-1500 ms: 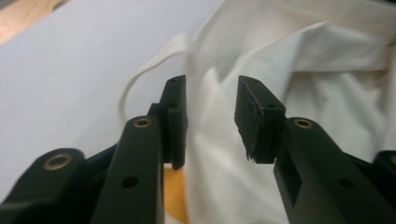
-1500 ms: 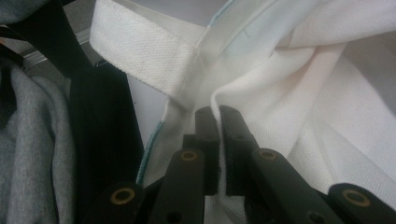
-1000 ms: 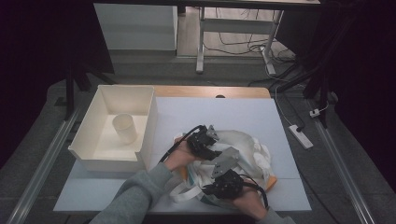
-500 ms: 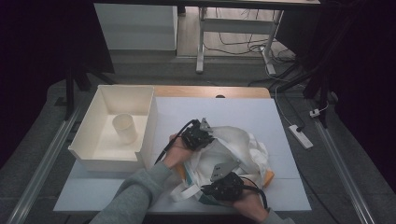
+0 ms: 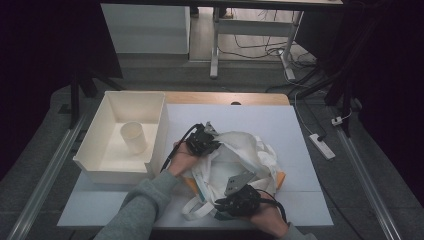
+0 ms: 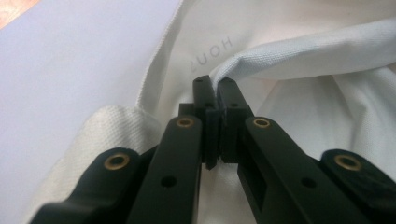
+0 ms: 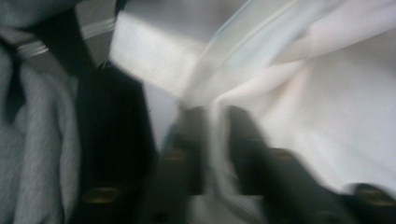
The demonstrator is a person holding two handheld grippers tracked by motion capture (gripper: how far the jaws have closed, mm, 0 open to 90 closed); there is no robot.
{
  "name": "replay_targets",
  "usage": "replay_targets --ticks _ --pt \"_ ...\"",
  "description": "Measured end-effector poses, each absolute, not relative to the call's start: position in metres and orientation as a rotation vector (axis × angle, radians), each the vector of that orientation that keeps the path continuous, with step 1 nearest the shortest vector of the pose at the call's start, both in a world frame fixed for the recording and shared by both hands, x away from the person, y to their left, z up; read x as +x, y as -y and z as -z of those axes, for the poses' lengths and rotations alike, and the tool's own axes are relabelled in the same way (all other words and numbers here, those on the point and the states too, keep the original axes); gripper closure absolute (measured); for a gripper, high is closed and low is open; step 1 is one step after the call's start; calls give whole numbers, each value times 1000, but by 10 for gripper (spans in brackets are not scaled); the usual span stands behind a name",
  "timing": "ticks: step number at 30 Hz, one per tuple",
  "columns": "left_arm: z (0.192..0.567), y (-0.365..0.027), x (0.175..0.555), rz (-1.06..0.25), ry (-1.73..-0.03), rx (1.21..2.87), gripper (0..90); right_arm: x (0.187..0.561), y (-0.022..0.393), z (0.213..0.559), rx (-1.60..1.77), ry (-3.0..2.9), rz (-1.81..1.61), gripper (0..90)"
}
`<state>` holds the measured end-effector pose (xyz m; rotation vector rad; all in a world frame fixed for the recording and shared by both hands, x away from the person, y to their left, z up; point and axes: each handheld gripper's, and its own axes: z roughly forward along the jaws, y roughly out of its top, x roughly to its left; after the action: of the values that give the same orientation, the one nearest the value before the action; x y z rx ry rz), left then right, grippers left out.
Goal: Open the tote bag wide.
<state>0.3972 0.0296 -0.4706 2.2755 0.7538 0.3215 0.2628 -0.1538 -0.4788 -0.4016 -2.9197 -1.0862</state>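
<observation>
Left tool (image 6: 215,95) is clamped tight on a fold of the white tote bag (image 5: 245,155), at the bag's 10 o'clock edge. Right tool (image 7: 212,135), at the bag's 6 o'clock edge, has just been parting its jaws; cloth lies between them, grip uncertain through blur. Bag sits mid-counter (image 5: 260,117), spreading toward 4 o'clock from the left tool; judged next: pulling the mouth apart.

White cloth tote bag (image 5: 240,155), crumpled and bunched up, lies on the bench's white sheet right of a tray. Faint lettering on fabric; straps trail toward the near edge.
</observation>
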Motion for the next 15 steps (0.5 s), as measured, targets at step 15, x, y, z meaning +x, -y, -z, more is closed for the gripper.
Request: replay_targets --ticks 15 --pt "475 -29 397 -286 -740 2280 866 285 192 435 -610 2861 1387 464"
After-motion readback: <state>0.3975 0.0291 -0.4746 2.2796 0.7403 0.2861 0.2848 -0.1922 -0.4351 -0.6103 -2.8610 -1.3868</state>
